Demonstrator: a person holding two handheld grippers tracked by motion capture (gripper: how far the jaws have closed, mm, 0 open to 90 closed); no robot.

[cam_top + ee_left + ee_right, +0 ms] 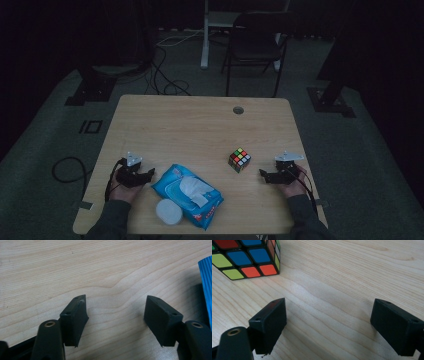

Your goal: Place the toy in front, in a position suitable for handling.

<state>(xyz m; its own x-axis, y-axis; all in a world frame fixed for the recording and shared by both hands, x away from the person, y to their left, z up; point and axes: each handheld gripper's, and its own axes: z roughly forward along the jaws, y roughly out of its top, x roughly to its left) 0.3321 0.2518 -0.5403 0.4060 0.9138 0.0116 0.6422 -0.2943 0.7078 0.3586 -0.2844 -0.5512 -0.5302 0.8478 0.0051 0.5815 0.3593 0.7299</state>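
A scrambled puzzle cube (239,160) stands on the wooden table (190,125), right of centre. In the right gripper view the cube (247,260) sits at the upper left, beyond the jaws. My right gripper (264,174) rests on the table to the cube's right, open with bare wood between its jaws (328,312). A blue pack of wet wipes (187,194) lies near the front edge, a white round lid (168,211) against its near side. My left gripper (150,174) rests just left of the pack, open and empty (116,306); the pack's blue edge (206,282) shows at the right.
A cable hole (238,110) sits near the table's far edge. Beyond the table stand a black chair (255,45) and a white post (205,35), with cables (160,75) on the dark floor. Bare wood stretches across the table's far half.
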